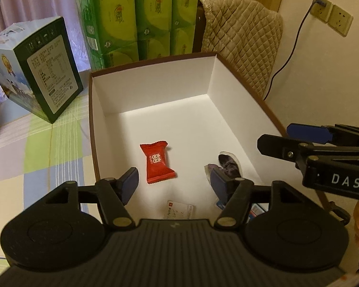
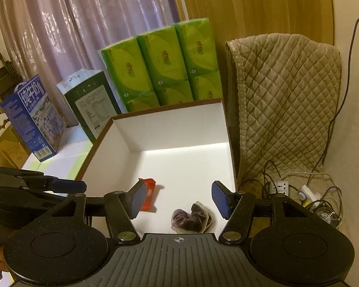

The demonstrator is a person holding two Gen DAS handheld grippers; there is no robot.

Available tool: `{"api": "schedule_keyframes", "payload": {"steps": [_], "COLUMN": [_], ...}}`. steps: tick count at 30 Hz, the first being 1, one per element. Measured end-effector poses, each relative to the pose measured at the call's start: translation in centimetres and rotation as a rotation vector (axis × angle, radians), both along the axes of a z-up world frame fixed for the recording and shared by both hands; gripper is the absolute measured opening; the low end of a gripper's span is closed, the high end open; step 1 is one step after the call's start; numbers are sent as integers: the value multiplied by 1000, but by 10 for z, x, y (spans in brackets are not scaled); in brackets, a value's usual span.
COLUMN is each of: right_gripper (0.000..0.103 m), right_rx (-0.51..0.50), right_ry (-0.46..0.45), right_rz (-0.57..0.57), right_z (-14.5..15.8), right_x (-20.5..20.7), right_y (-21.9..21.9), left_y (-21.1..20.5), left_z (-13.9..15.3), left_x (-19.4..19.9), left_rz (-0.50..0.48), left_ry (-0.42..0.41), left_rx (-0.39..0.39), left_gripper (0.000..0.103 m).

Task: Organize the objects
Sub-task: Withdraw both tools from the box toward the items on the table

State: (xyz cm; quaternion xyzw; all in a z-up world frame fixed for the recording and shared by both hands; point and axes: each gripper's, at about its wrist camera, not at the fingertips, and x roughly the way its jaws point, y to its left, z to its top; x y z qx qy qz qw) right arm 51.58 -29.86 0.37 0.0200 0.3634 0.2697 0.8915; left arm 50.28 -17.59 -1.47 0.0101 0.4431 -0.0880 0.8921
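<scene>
While both grippers hover empty with fingers spread, the left gripper point(image 1: 173, 184) and right gripper point(image 2: 179, 199) overlook the white-lined cardboard box point(image 1: 155, 76). Its floor collects a red foil sweet packet point(image 1: 158, 162) and, to the right, a dark purple wrapped snack point(image 2: 187, 220), probably sorted there.

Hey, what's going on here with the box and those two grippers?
A person holds two grippers over an open white-lined box. The left gripper and right gripper are both open and empty. On the box floor lie a red candy packet, a dark wrapped snack and a small white card.
</scene>
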Motion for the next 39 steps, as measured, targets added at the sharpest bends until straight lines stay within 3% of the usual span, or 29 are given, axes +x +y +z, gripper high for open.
{"api": "schedule_keyframes", "payload": {"steps": [11,20,31,39], "right_gripper": [58,58,58,58], "right_rx": [32,64,80,55], "right_ry": [-41,-70,-31,46], "right_rz": [-14,19,58,100], "right_z": [26,46,46,26], "right_x": [-39,-95,-152,-188], "right_y": [-12,-9,17,41], "left_y": [8,32,79,122], "left_z": [34,57,52,45], "left_x": [-46,-103,-164,-201], "left_rz": [0,9,46,104], "left_ry": [-63,-95,-50,-15], "left_rx": [-39,-78,-84,-81], "left_gripper": [66,72,73,73]}}
